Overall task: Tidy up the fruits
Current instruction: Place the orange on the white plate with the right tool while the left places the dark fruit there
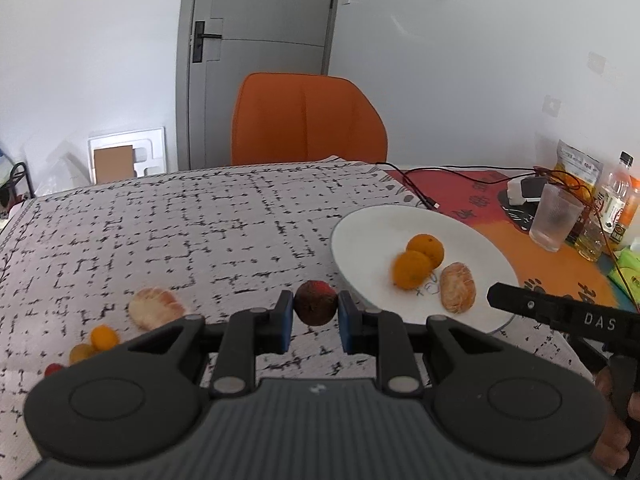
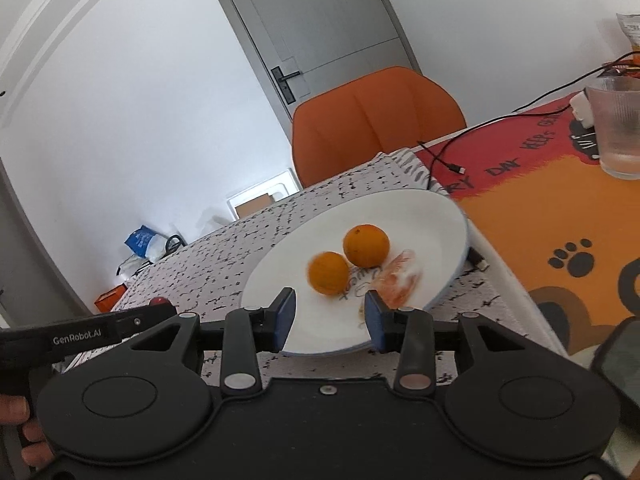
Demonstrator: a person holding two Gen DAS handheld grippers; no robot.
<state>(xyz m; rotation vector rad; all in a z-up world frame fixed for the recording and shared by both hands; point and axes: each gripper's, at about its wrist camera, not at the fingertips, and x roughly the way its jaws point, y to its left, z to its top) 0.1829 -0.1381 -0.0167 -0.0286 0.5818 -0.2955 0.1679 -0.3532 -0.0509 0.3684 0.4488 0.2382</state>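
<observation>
Where plate (image 1: 360, 236) sits, glass (image 1: 554, 216) beyond, cable (image 1: 416, 188) behind

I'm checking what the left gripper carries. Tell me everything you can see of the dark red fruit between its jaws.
The dark red fruit is small, roundish and matte, brighter red at the top, nearly black-brown lower down. It sits between the blue pads of the left gripper, which are shut on its sides, lifted above the patterned cloth. It hangs just short of the white plate, touching nothing else. Its underside is hidden.
</observation>
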